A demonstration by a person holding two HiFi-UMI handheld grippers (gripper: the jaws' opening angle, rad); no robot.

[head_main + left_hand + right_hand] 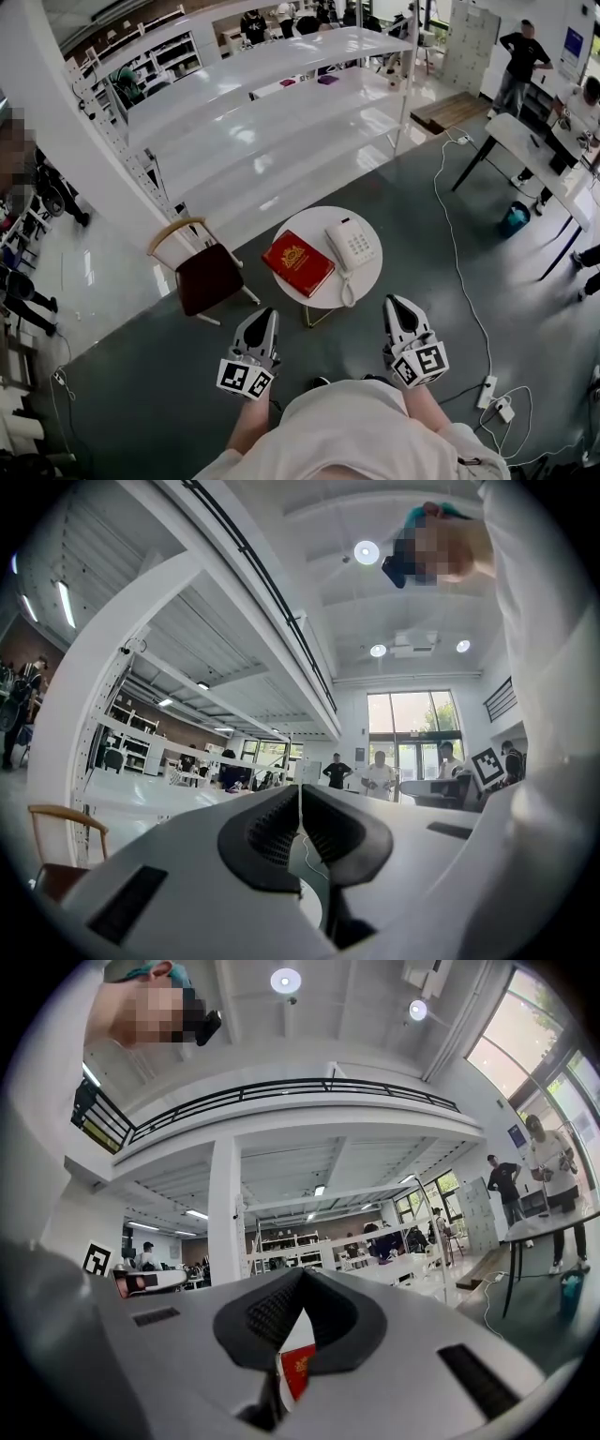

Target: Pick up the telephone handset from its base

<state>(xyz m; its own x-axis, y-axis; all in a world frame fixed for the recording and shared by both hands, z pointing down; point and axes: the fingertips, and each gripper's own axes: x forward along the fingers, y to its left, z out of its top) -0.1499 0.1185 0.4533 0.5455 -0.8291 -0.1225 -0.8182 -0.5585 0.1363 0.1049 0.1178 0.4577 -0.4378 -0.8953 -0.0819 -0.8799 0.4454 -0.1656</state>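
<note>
A white telephone [357, 245] stands on the small round white table [323, 293] in the head view. Its handset [337, 251] lies in the cradle along the base's left side, and the coiled cord [348, 292] hangs toward the table's near edge. To the phone's left lies a red book [298, 263], which also shows as a red book [298, 1373] below the right jaws. My left gripper [267, 315] and right gripper [397, 303] hover short of the table, both shut and empty, pointing roughly level. The left gripper [300, 791] faces the room with the right gripper [302, 1275] beside it.
A wooden chair with a dark red seat [206, 277] stands left of the table. A long white shelving rack [272, 112] runs behind it. White desks [544, 159] stand at the right. Cables and a power strip [487, 389] lie on the grey floor. Several people stand further off.
</note>
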